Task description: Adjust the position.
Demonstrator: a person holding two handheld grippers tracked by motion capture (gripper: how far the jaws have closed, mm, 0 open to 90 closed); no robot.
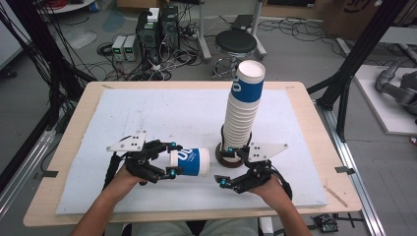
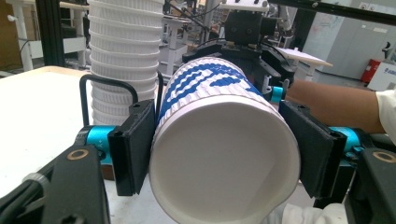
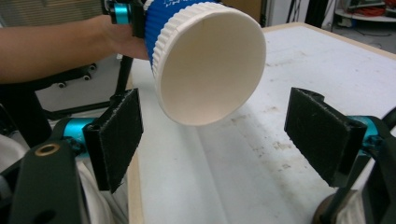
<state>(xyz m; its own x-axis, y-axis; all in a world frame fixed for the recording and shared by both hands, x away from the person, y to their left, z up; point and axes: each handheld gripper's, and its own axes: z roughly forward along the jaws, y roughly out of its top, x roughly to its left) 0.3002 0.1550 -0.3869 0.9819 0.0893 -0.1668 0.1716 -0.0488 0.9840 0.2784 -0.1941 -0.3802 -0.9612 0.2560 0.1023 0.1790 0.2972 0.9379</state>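
Two claws over white surface (image 1: 147, 113), high view: left claw (image 1: 170, 158) clamps blue-white cup (image 1: 191, 162) sideways, beside tall cup stack (image 1: 243, 110); right claw (image 1: 222, 180) nearby. Left gripper view: pads press cup (image 2: 219, 140) walls. Right gripper view: right claw (image 3: 212, 135) released, cup (image 3: 205, 60) mouth facing it.

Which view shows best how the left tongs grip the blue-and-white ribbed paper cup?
Left gripper view: both pads press the blue-and-white ribbed paper cup near its base. High view shows it lying sideways; right gripper view shows its open mouth.
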